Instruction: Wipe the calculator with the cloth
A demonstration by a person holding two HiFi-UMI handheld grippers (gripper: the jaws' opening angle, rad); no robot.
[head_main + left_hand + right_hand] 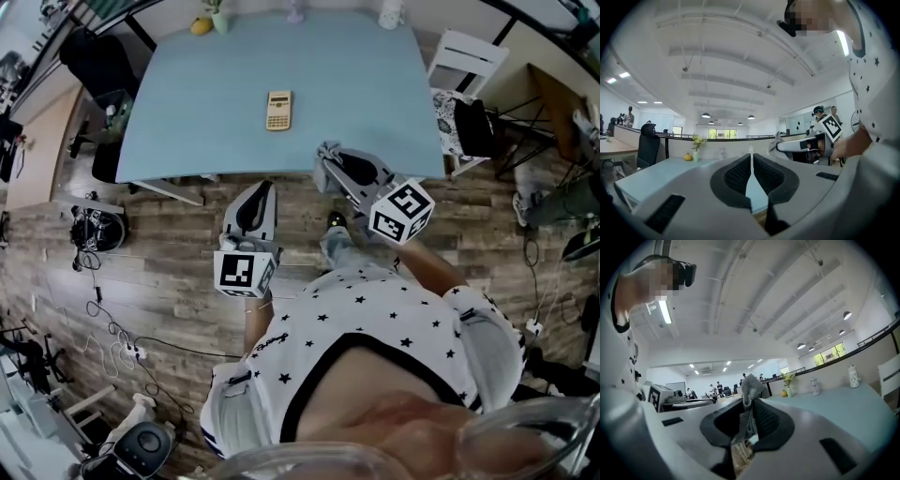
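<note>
A wooden floor (169,272) fills most of the head view, and on it stands a wide light-blue surface (187,103) whose near edge runs just in front of the person (375,319), who wears a white shirt with small black stars. A white chair (466,56) stands at the right side of the surface. The left claw (265,187) is held over the floor, just short of the near edge. In the left gripper view its two black jaws (751,161) are pressed together at the tips and there is nothing between them. The right claw (328,155) reaches a little further, and its tip is at the near edge of the surface. It is clenched on a grey cloth (329,150), and in the right gripper view the cloth (750,390) stands up out of the closed jaws as a bunched tuft and also hangs down between them (the fabric looks knitted or ribbed). Each claw carries its marker cube, the left one (246,272) low by the person's body and the right one (401,211) tilted. The calculator (278,110), beige in colour, lies flat near the middle of the surface with its long side pointing away from the person, and it is well apart from both claws and from the cloth. At the far edge there are a small vase (217,14) with flowers and, just beside it, a yellow round thing (201,25).
</note>
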